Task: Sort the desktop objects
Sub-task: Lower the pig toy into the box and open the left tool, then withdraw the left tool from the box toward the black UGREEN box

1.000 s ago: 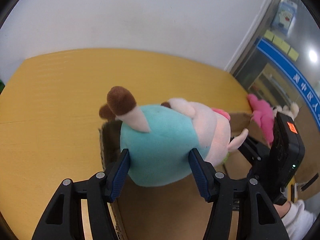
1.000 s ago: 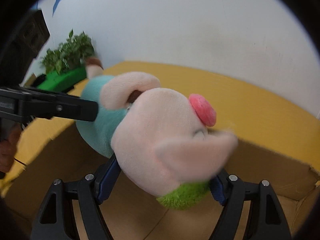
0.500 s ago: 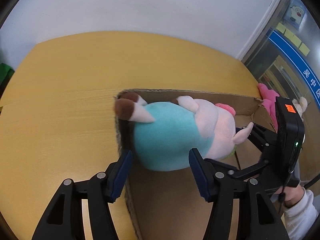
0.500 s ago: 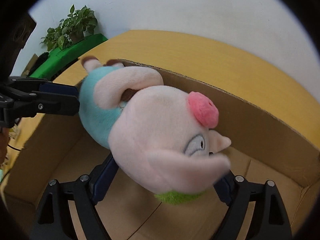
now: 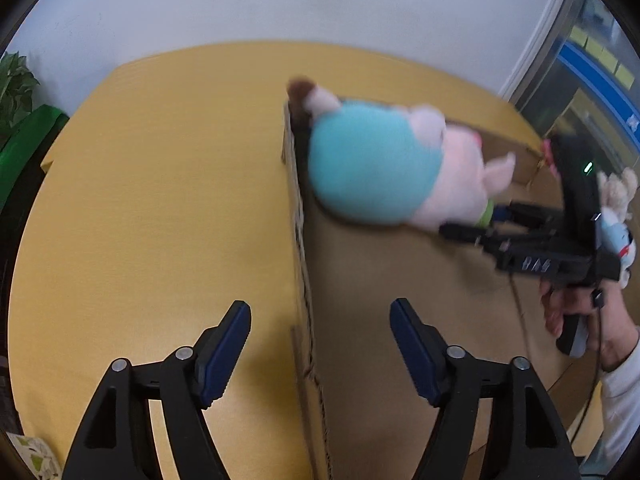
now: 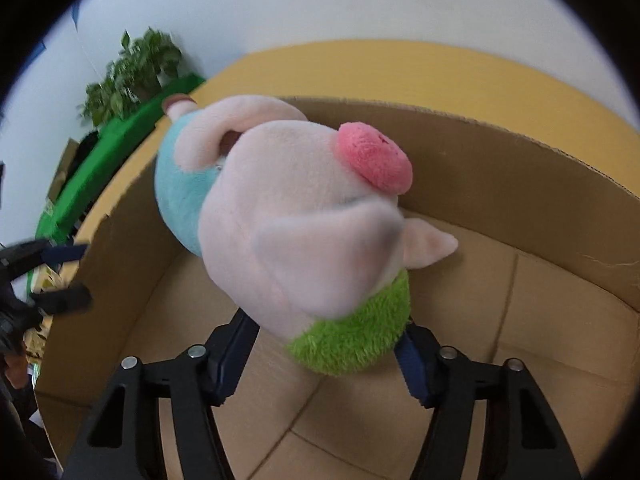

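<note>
Plush pig [image 6: 296, 216] between right jaws, over cardboard box [image 6: 520, 168] — left jaws empty

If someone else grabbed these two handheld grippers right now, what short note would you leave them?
Left gripper: jaws open and empty, just widened, hanging over the near wall of the brown cardboard box.
Right gripper: jaws have just been closing and grip the green-capped head of the pink plush pig in a teal shirt.
Pig: inside the box, near its far corner; whether it rests on the floor is unclear.
Done: pig carried into the box.
Left: release the pig, then sort the small plush toys beyond the box.
</note>
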A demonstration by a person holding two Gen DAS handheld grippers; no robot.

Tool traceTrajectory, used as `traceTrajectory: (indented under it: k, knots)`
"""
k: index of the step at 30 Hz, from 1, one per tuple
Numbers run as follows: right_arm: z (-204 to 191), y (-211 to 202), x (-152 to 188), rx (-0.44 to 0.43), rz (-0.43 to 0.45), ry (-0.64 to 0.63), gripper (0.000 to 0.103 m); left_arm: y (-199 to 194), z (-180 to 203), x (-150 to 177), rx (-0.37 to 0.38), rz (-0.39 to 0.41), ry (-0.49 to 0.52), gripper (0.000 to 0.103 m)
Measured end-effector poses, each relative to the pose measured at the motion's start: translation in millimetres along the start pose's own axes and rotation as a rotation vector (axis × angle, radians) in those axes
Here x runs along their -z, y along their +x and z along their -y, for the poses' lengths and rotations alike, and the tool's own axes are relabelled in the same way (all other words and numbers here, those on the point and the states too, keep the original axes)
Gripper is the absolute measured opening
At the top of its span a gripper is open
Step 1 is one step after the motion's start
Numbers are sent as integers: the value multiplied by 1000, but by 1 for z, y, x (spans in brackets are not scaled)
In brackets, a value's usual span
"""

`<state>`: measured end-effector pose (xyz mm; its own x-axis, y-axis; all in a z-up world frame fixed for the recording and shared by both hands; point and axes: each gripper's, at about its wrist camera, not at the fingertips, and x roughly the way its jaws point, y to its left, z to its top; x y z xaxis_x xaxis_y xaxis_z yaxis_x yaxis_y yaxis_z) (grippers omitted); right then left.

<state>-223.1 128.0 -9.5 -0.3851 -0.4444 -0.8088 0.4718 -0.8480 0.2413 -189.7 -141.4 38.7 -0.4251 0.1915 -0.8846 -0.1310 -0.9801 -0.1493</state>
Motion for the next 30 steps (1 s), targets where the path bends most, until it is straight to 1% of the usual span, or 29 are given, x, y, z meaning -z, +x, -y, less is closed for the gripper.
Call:
traceTrajectory:
  k: [1,2,3,4,6,8,11,12,13,16,18,21,23,24,26,28,30]
  knots:
    - [-3,0,-1,-2,26,-4,63,6,2,5,-7,-28,8,52]
    - [-6,-1,0,3,59,-14,63,13,6,8,-7,-58,19,43]
    - [-10,-1,1,14,91,-26,63,19,8,11,-9,-91,32,25]
    - [-14,2,-1,22,117,-32,63,20,9,12,-41,-99,44,20]
    - [-17,6,0,38,138,-48,63,17,8,14,-59,-94,43,20]
    - [-21,10,-5,51,139,-69,63,15,8,17,-70,-100,45,16]
    - [-23,14,-11,55,150,-63,64,15,10,18,-92,-106,56,16]
    - [-22,17,-11,52,141,-50,70,14,12,18,-100,-109,64,16]
    - [-21,18,-10,56,125,-40,73,14,13,18,-106,-113,70,16]
    - [-21,23,-7,75,49,-16,73,17,12,15,-99,-129,63,16]
    - [-24,12,-6,77,23,-23,73,13,10,17,-86,-123,55,16]
    - [-31,-31,-9,83,36,-55,73,-8,9,22,-83,-81,42,16]
    - [-37,-75,-7,89,61,-66,73,-34,9,29,-64,-24,28,16]
    - [-38,-111,-1,81,86,-69,73,-48,10,34,-60,1,26,16]
    - [-40,-159,14,74,132,-73,81,-69,11,49,-68,33,31,16]
    - [-39,-209,42,84,193,-73,83,-87,10,66,-59,58,26,17]
    - [-33,-235,74,102,217,-48,83,-92,7,78,-42,62,12,17]
